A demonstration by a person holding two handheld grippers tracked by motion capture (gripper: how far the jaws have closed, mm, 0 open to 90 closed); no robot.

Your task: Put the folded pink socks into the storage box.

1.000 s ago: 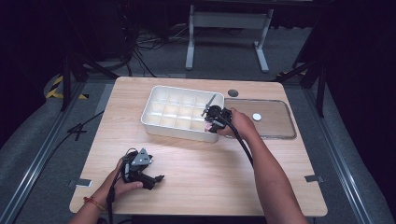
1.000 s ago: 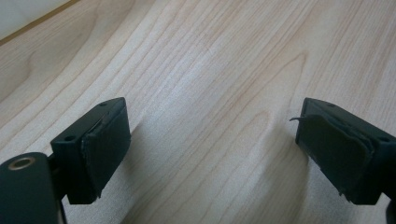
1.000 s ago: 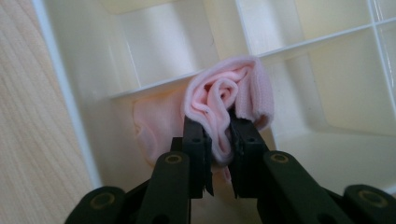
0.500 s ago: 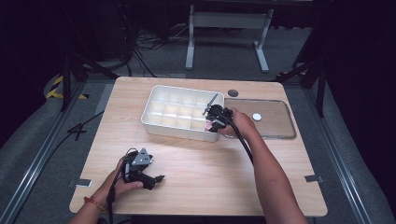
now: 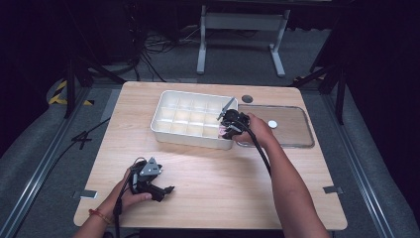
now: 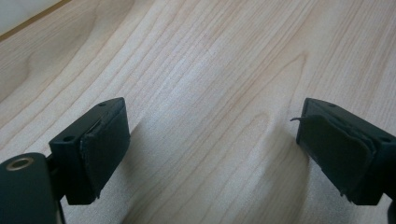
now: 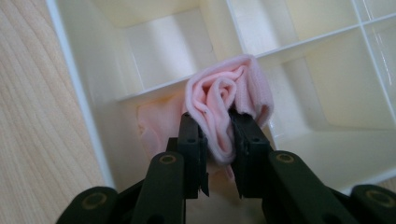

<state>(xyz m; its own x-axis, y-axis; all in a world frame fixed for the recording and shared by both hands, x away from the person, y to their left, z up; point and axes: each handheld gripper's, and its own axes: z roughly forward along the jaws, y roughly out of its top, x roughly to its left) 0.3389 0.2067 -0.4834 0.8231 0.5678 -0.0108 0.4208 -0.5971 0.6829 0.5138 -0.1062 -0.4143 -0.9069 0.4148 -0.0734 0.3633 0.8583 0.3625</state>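
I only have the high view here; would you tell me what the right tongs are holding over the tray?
Observer: A rolled pink cloth. It is pinched between the pads of the right tongs, whose jaws have just been opening slightly.
Operator: Thank you. Is it inside a compartment yet?
Observer: It sits low in a compartment at the corner of the white divided tray, with its top edge by a divider.
Operator: And are the left tongs holding anything?
Observer: No. The left tongs stand wide open, with bare wooden table between the jaws.
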